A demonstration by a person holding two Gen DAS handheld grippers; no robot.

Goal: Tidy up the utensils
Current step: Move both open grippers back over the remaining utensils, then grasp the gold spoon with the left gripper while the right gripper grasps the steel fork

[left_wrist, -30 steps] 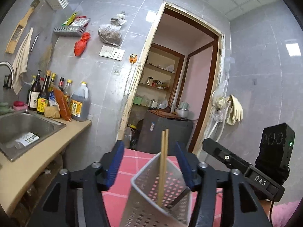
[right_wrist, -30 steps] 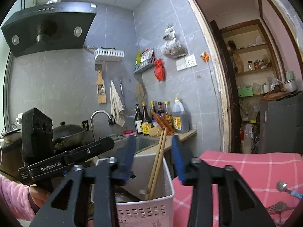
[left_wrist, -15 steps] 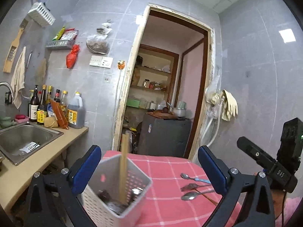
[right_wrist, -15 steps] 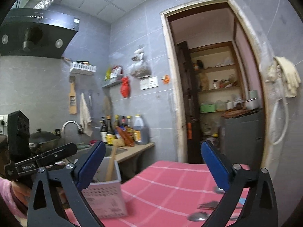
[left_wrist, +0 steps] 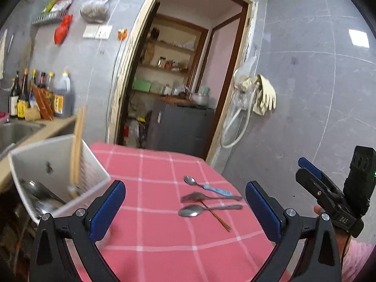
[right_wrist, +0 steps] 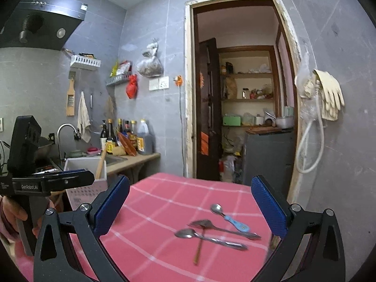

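chopsticks (left_wrist: 76, 150) now released in basket (left_wrist: 94, 162) | both claws, left claw (left_wrist: 185, 209) and right claw (right_wrist: 190, 209), spread, empty | next: spoons (left_wrist: 202, 202) right of basket

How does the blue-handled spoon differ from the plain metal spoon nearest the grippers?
The blue-handled spoon has a smaller bowl and a blue patterned handle; the plain metal spoon is all steel with a larger bowl. The blue-handled spoon lies farthest from the grippers, angled; the plain metal spoon lies nearest, across a thin brown stick. Both rest loose on the pink checked tablecloth.

bottles (right_wrist: 128, 138) on counter | rubber gloves (left_wrist: 264, 95) on wall | range hood (right_wrist: 40, 23)
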